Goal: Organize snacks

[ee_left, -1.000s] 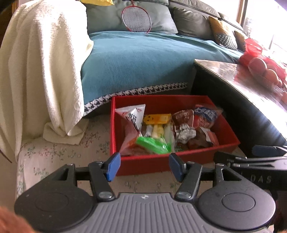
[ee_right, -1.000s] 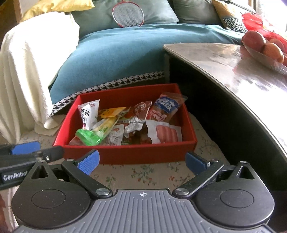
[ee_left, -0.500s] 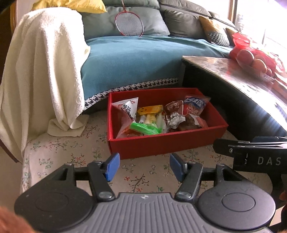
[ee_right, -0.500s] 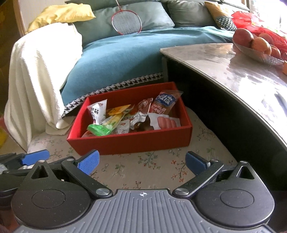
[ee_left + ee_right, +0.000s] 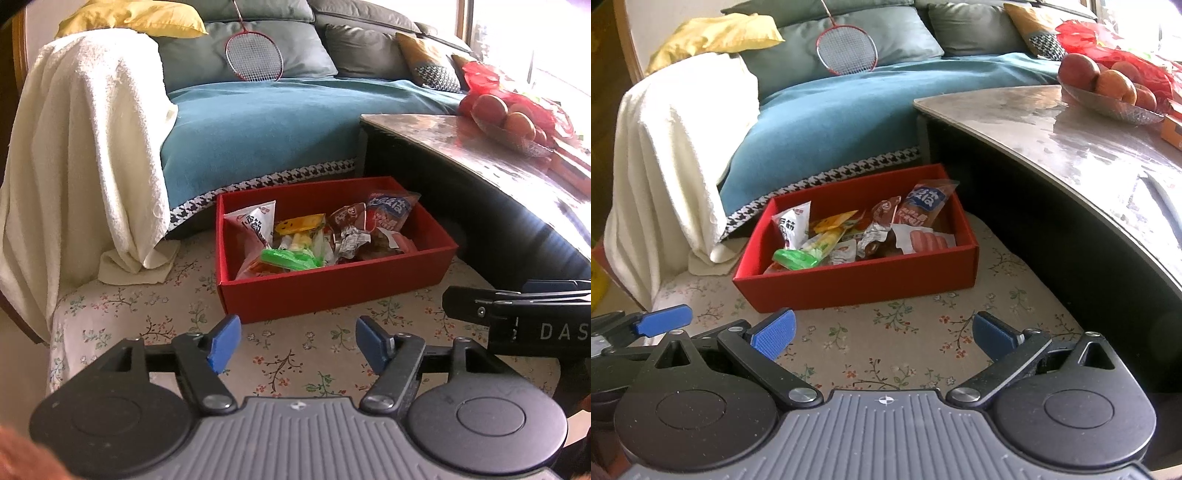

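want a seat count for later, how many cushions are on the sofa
4 in view: a yellow cushion at the left end above the white towel, two grey ones along the backrest, and a patterned one at the right. More may lie outside the frame.

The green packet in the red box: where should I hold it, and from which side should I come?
Grip the green packet across its narrow width near the end by the front wall of the red box, coming from above. It lies flat on top of the other snacks, so probably nothing blocks it.
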